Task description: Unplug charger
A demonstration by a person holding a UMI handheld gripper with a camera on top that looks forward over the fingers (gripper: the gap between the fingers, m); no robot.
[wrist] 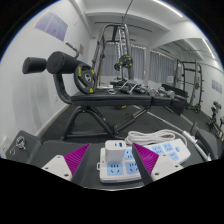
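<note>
A white charger (112,152) is plugged into a white power strip (116,174) with blue sockets, which lies on a dark surface. My gripper (112,161) is open. The charger and the strip's near end stand between the fingers, with a gap at either side. The left pad (76,158) and the right pad (149,160) flank the strip without touching the charger.
A second white power strip (166,148) lies just to the right, its white cable (148,133) looping behind it. Beyond are a black weight bench (105,100), a cable machine (120,50) and a rack (186,85) at the right wall.
</note>
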